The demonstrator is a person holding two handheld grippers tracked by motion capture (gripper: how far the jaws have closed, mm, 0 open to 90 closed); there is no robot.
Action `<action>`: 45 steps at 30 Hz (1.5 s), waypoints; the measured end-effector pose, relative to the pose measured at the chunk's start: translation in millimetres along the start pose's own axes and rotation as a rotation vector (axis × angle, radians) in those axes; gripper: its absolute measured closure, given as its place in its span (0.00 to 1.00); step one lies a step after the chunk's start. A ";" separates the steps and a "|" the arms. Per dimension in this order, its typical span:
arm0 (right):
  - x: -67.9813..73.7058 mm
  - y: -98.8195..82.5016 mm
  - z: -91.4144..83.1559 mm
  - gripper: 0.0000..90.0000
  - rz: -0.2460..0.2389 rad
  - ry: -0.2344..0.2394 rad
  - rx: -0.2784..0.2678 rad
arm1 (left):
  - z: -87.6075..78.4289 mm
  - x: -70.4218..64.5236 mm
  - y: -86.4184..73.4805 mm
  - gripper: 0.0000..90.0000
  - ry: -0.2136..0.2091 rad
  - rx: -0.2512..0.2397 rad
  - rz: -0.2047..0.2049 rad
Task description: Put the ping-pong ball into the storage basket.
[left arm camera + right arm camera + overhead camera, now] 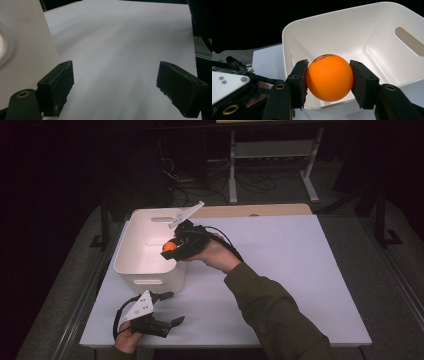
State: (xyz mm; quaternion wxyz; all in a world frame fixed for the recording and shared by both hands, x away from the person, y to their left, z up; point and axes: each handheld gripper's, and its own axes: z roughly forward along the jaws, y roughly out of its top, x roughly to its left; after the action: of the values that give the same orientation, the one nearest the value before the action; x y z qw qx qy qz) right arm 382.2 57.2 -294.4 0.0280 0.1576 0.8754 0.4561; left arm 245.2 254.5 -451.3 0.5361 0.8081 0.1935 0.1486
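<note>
An orange ball (328, 77) sits clamped between the black jaws of my right gripper (328, 79), which is shut on it. In the high view that gripper (170, 247) hovers over the right rim of a white bin (131, 261), with the orange ball (170, 246) above the bin's inside. The bin (352, 30) looks bare inside and has a slot handle. My left gripper (170, 309) rests low on the table near its front left corner, in front of the bin. Its jaws (115, 87) stand wide open over bare white tabletop.
The white table (300, 270) stretches to the right of the bin. A wooden strip (260, 210) runs along its far edge. Beyond it stands a white metal frame (272, 155) with cables on the dark floor. The bin wall (22, 50) is close beside my left gripper.
</note>
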 end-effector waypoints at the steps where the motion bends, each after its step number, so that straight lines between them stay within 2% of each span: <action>1: 0.2 0.2 1.4 0.55 0.004 0.000 0.001 | 0.0 0.0 0.0 0.16 0.000 0.000 0.000; 10: 0.1 -1.1 14.6 0.55 -0.011 -0.003 0.024 | -0.4 0.4 -0.1 0.16 0.001 -0.003 0.005; 23: 1.6 -3.6 24.5 0.54 -0.013 0.002 0.051 | -0.5 0.5 -0.1 0.16 0.000 -0.004 0.004; 32: 1.3 -4.9 19.8 0.48 -0.008 -0.009 0.037 | -0.5 0.5 -0.1 0.16 0.000 -0.004 0.004; 45: -4.5 -14.1 -1.1 0.43 0.010 -0.037 0.009 | -0.2 0.6 0.0 0.16 0.001 -0.002 0.003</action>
State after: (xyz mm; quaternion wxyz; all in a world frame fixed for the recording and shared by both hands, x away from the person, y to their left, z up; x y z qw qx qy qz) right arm 382.7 47.4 -305.6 0.0413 0.1703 0.8760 0.4493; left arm 245.6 254.9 -451.3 0.5366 0.8078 0.1922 0.1502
